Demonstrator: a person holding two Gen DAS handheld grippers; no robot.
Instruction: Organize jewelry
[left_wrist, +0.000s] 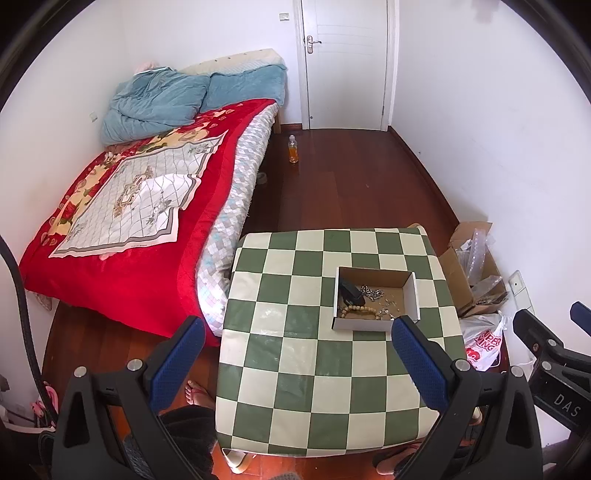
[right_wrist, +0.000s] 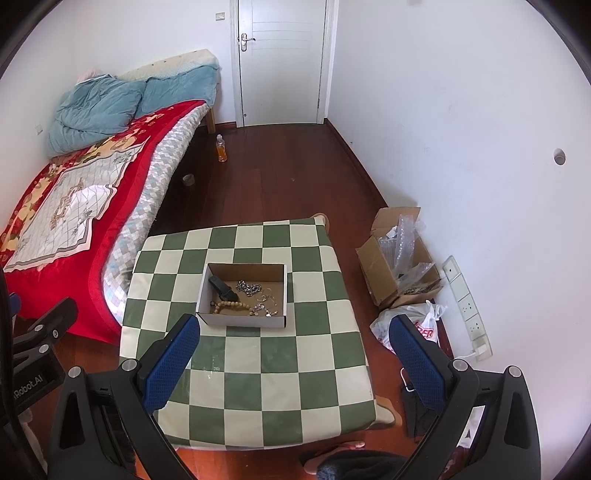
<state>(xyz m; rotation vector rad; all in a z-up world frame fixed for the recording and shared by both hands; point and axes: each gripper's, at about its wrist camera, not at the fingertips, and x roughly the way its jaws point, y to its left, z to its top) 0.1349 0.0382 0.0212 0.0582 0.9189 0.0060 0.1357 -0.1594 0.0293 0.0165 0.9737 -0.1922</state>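
Open cardboard box (right_wrist: 242, 321) sits flat mid-table, lid off. Inside: black oblong item (right_wrist: 222, 288) at left, silver chain (right_wrist: 248, 287) bunched mid-back, tan bead bracelet (right_wrist: 232, 305) along front wall, small silver pieces (right_wrist: 266, 308) tangled at right.

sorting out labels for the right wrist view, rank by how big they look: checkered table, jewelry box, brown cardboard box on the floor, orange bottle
1. checkered table
2. and 3. jewelry box and brown cardboard box: look alike, so unranked
4. orange bottle, though it stands farthest from the camera
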